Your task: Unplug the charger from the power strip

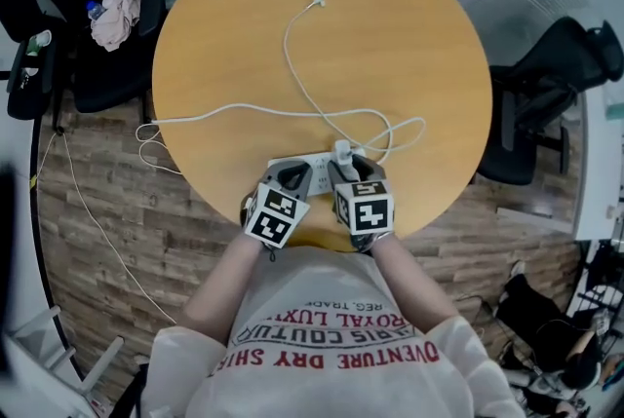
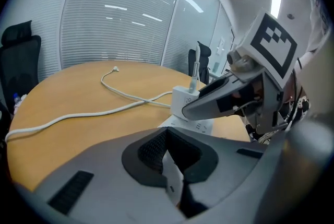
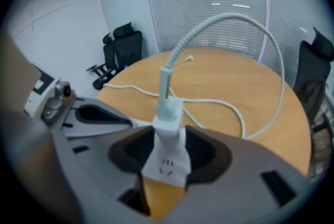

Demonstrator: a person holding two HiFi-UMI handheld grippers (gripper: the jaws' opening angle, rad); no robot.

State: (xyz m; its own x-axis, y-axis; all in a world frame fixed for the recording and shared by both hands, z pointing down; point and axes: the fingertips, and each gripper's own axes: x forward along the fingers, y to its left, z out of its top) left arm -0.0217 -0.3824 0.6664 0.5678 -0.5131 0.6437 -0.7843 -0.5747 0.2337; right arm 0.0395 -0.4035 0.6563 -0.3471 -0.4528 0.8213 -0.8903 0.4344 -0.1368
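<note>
The flat white plastic power strip (image 1: 314,165) lies near the front edge of the round light-brown wooden worktop (image 1: 409,36). The small white block-shaped charger (image 1: 343,151) sits plugged into it, close to its right end. The left hand-held gripper (image 2: 169,160) is clenched on the strip's left end and pins it down. The right hand-held gripper (image 3: 168,150) is squeezed onto the sides of the charger (image 3: 169,113), with the thin white charger cable (image 3: 229,16) arching up and away. A few things could go wrong from here. If the left grip is too weak, the whole strip may lift with the charger, and the plug will not come out. If the right one pulls at a slant, the pins may jam or bend. The charger looks smooth, so the jaws could slide off it. The strip is also close to the edge, so a hard tug could drag it off the worktop. The looped cable (image 1: 287,41) might catch as well.
</note>
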